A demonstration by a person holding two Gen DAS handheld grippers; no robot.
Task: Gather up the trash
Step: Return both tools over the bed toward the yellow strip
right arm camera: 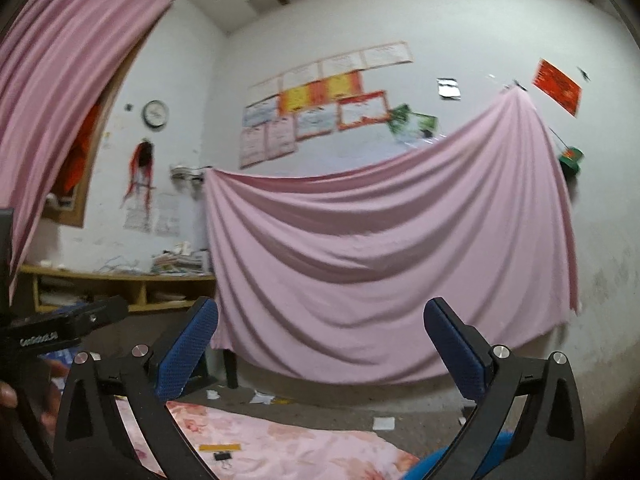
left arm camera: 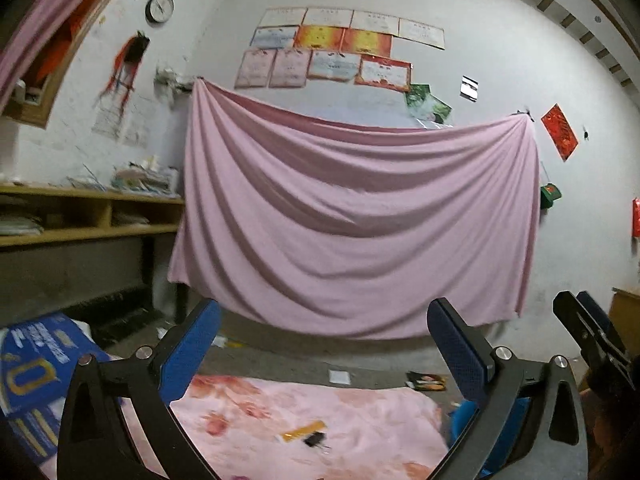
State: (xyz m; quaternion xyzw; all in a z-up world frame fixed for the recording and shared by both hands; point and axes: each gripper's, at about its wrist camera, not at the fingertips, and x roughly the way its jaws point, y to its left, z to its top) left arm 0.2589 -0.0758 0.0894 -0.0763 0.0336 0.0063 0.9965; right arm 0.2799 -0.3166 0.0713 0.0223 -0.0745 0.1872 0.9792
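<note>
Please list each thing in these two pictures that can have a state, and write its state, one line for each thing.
left gripper: open, nothing between its fingers
right gripper: open, nothing between its fingers
pink sheet: hung on the wall, sagging in folds
floral cloth: spread flat
yellow strip: lying on the floral cloth
binder clip: lying on the floral cloth
paper scraps: scattered on the floor
wall clock: hanging on the wall

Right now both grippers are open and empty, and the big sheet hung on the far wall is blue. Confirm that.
Not quite: the hung sheet is pink, not blue, as both wrist views show. The rest holds: the left gripper and the right gripper are open, with nothing between their fingers.
</note>
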